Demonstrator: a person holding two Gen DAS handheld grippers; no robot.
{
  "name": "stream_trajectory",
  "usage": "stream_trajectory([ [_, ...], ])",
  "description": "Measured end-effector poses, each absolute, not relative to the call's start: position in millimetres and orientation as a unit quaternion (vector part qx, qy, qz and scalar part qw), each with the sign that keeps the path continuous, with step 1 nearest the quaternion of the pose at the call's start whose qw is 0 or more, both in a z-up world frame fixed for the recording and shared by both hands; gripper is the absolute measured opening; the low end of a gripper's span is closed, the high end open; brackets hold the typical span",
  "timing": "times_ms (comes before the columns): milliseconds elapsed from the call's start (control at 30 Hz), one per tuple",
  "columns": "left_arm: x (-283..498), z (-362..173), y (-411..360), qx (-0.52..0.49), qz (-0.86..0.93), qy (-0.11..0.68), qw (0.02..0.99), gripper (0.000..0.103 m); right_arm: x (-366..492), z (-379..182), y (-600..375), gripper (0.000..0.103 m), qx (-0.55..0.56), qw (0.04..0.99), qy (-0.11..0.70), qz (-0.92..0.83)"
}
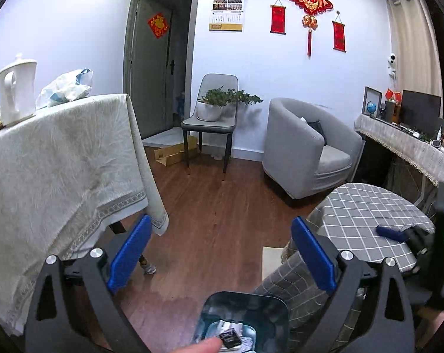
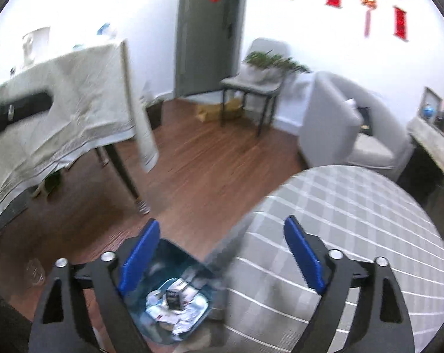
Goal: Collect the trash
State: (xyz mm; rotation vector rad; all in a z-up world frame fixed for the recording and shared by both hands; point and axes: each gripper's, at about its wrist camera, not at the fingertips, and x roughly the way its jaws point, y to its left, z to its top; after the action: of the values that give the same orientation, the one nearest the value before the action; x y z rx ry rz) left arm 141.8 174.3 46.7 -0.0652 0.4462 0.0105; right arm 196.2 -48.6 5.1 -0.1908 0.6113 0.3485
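Right wrist view: bin [image 2: 174, 300] on the near floor already holds a small dark box [image 2: 175, 294] and crumpled wrappers [image 2: 163, 311]. Both grippers' jaws gape empty; checked tabletop [image 2: 354, 220] looks cleared, so collecting seems nearly done.

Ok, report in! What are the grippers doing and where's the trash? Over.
Left hand-held gripper open, empty. Right hand-held gripper open, empty. Trash in the bin on the floor beside the round table. Nothing in the way.

A potted plant [image 1: 213, 104] sits on the grey chair [image 1: 211, 117], beside a grey armchair [image 1: 304, 150].
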Motion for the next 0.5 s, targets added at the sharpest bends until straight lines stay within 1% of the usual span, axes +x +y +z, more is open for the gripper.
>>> stream_trajectory([
  [67, 132, 43, 168, -0.032, 0.004, 0.224, 0.974, 0.098, 190, 14, -66, 0.091, -0.078, 0.941, 0.290, 0.155],
  [133, 121, 39, 161, -0.015, 0.018, 0.230, 0.973, 0.099, 179, 21, -87, 0.096, -0.071, 0.950, 0.275, 0.133],
  [233, 107, 35, 157, -0.011, 0.033, 0.232, 0.972, 0.099, 159, 28, -113, 0.099, -0.064, 0.957, 0.261, 0.113],
  [500, 64, 43, 136, 0.008, 0.038, 0.214, 0.976, 0.100, 104, 56, -180, 0.099, -0.034, 0.970, 0.228, 0.072],
])
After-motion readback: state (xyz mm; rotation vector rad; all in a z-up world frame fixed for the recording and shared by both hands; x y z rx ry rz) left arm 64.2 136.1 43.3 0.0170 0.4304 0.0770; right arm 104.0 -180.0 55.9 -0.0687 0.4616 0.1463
